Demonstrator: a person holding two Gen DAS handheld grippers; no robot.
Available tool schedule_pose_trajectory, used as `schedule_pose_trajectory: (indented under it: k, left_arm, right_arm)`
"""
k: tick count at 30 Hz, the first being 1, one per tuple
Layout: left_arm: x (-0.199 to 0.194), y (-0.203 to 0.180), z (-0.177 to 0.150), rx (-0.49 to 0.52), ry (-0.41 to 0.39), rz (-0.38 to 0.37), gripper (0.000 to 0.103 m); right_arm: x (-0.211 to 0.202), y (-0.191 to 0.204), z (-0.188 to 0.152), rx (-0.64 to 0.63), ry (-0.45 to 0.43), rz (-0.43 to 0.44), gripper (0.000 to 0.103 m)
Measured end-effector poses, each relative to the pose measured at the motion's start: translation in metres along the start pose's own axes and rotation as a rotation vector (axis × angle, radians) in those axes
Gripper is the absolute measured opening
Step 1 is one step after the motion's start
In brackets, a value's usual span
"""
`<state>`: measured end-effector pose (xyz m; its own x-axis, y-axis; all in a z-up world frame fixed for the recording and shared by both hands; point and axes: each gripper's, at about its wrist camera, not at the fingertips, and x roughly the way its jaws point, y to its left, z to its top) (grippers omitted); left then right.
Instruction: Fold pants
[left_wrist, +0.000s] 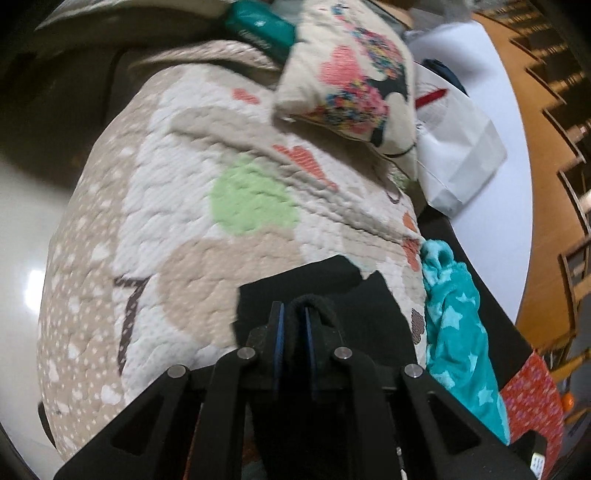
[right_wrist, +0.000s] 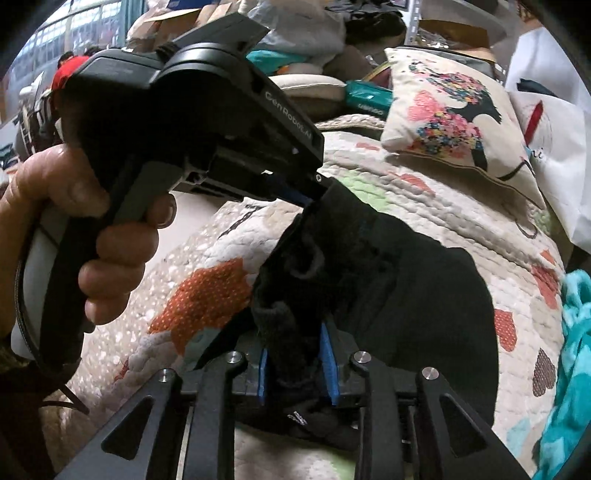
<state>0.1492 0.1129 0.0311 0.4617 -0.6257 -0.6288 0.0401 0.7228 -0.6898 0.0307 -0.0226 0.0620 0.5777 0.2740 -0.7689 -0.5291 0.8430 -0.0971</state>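
On the quilted cream bedspread with green and orange patches (right_wrist: 424, 206), I have the black knit pants (right_wrist: 424, 288) partly lifted: my left gripper (left_wrist: 294, 314) is clamped tight on a fabric edge, my right gripper (right_wrist: 295, 343) is closed on a thicker bunch, and I judge no neat fold finished yet. Open quilt lies toward the left gripper's side; the printed cushion (right_wrist: 454, 118) ahead and the teal star-print fleece (left_wrist: 458, 332) at the bed edge limit travel.

Open quilt (left_wrist: 192, 229) left of the pants (right_wrist: 406, 273), pillow (left_wrist: 354, 88) blocking beyond, teal blanket (left_wrist: 458, 325) crowding the right
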Motion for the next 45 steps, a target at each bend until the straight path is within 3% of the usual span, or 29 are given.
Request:
schedule_pose_trajectory:
  k: [5,9,13,15,19,22,29,37,41,45]
  left_arm:
    - [-0.004,0.004,-0.007,-0.03,-0.014,0.032,0.01]
    - [-0.004,0.01,-0.016,-0.083,-0.012,0.124,0.011]
    - [-0.008,0.024,-0.022,-0.169,0.003,0.231,0.032]
    - [-0.015,0.032,-0.024,-0.219,-0.003,0.29,0.029]
    - [-0.039,0.053,-0.024,-0.34,-0.052,0.299,0.029]
    - [-0.059,0.054,-0.021,-0.362,-0.119,0.28,0.029]
    - [-0.075,0.015,-0.022,-0.248,-0.205,0.235,0.037]
    - [-0.049,-0.04,-0.048,0.001,-0.178,0.304,0.047]
    - [-0.028,-0.039,-0.068,0.008,-0.101,0.318,0.048]
    - [-0.032,-0.038,-0.086,0.009,-0.118,0.348,0.052]
  right_arm:
    - [0.002,0.01,-0.003,-0.034,0.004,0.0,0.042]
    - [-0.001,0.019,-0.003,-0.06,0.003,0.01,0.054]
    - [-0.003,0.031,-0.007,-0.092,0.008,0.026,0.069]
    - [-0.005,0.033,-0.009,-0.105,0.016,0.026,0.073]
    - [-0.021,0.025,-0.015,-0.089,0.017,0.039,0.077]
    - [-0.041,0.016,-0.022,-0.076,0.008,0.032,0.079]
    - [-0.078,-0.022,-0.03,0.026,-0.021,-0.03,0.083]
    - [-0.088,-0.076,-0.03,0.225,-0.046,-0.079,0.083]
    - [-0.084,-0.101,-0.033,0.319,-0.049,-0.074,0.083]
    - [-0.079,-0.123,-0.043,0.404,-0.052,-0.073,0.083]
